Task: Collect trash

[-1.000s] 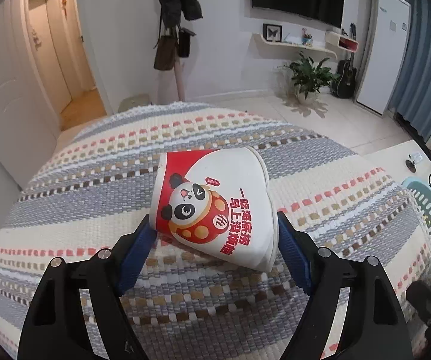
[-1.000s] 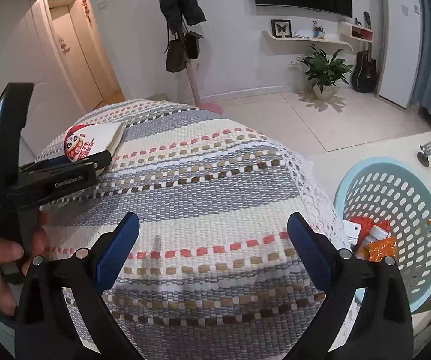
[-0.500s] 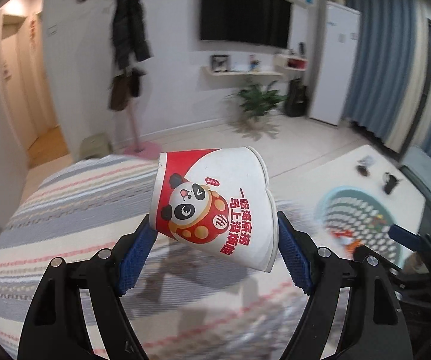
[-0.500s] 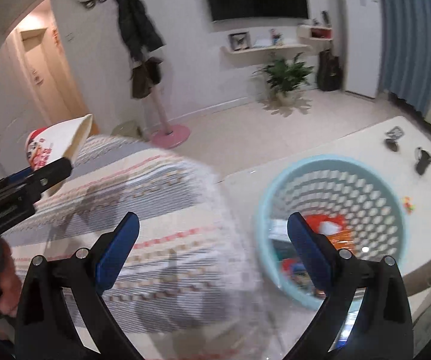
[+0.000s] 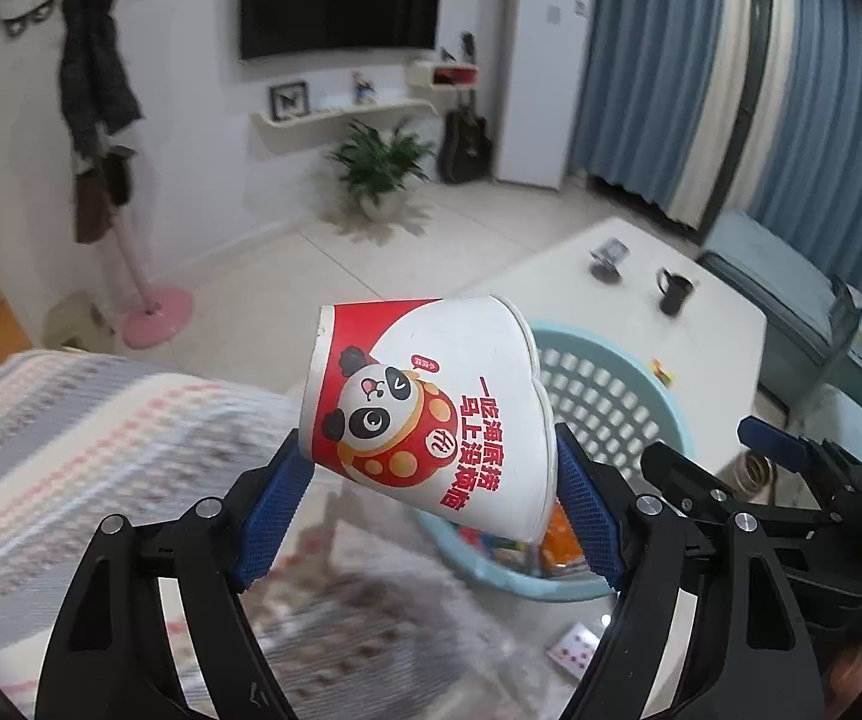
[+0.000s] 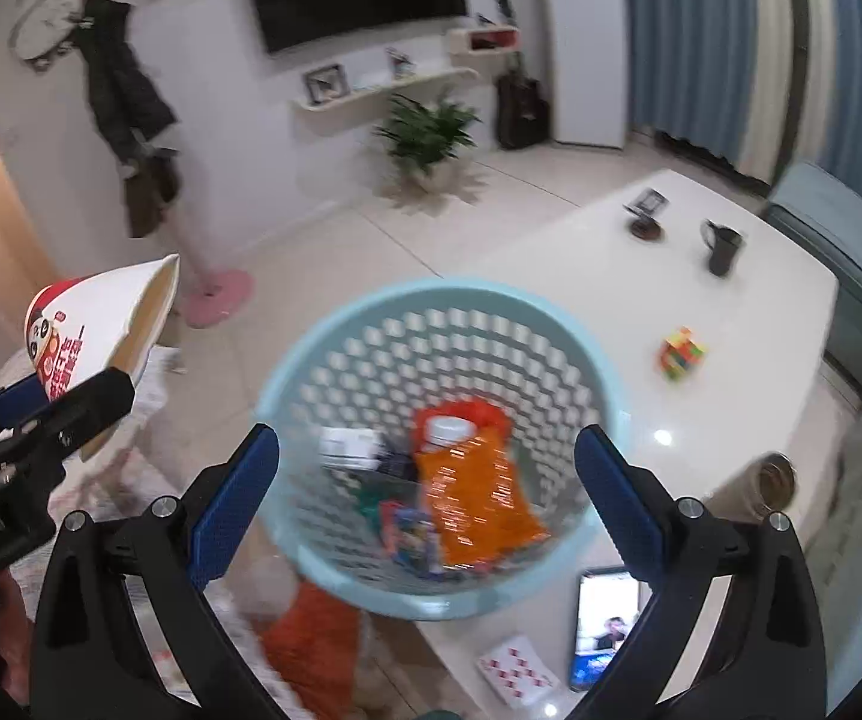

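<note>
- The left hand-held gripper pinches the crushed paper cup, red and white with a panda print, its blue pads pressed on either side; the grip looks the same as a second ago
- A second ago the cup was held over the striped woven cloth; now that cloth lies off to the left in the left wrist view and the cup hangs in front of the light blue basket
- In the right wrist view the cup is up at the left, still short of the basket rim
- The right hand-held gripper is spread wide with nothing between its pads; a second ago it faced the cloth with the basket at the right edge, now the basket sits between its fingers
- The basket, at the near edge of the white desk, holds an orange packet, a white-capped bottle and other wrappers
- On the desk: a black mug, a coloured cube, a phone near the front edge
</note>
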`<state>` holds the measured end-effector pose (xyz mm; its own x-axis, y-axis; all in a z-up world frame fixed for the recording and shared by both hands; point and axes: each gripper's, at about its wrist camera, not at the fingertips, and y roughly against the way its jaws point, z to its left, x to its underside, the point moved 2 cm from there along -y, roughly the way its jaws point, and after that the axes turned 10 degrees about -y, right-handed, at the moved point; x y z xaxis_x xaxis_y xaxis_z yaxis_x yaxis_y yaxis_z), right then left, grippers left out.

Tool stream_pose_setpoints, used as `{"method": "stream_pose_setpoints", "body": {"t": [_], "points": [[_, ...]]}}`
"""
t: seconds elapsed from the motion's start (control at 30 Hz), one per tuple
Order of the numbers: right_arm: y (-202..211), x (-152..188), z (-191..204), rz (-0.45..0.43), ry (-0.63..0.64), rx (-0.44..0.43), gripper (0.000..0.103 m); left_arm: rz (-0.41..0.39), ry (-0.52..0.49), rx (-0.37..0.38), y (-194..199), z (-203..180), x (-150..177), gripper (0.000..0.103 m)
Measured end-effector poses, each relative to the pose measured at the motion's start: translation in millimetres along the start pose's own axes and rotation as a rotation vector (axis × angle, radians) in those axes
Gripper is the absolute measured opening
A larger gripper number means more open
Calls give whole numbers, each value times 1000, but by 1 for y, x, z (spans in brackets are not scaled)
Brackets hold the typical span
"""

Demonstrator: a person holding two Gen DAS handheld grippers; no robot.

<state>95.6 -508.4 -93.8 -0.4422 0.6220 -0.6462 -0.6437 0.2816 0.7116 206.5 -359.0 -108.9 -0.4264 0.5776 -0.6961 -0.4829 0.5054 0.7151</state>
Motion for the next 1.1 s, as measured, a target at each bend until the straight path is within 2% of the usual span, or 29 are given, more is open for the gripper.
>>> {"method": "stream_pose_setpoints", "body": {"t": [0.13, 0.2, 0.27, 0.4, 0.57, 0.7, 0.87, 1.1], "points": [[-11, 0, -26, 36, -39, 43, 94, 40, -2, 61, -24, -14, -1, 78], [-15, 0, -38, 45, -58, 65, 94, 35, 5, 81, -31, -18, 0, 79], [-16, 0, -43, 43, -70, 88, 94, 35, 9, 83, -33, -20, 0, 84], [-16, -1, -52, 41, -84, 112, 94, 37, 30, 81, -34, -15, 2, 85], [-8, -2, -49, 32, -73, 101, 95, 13, 52, 75, -19, -8, 2, 85], [9, 0, -35, 2, -44, 81, 95, -38, 32, 19, 11, -3, 7, 85], [38, 2, -10, -58, 7, 42, 95, -134, 34, -76, 64, 8, 18, 91], [88, 14, 33, -184, 85, -18, 95, -225, 104, -196, 126, 35, 43, 95]]}}
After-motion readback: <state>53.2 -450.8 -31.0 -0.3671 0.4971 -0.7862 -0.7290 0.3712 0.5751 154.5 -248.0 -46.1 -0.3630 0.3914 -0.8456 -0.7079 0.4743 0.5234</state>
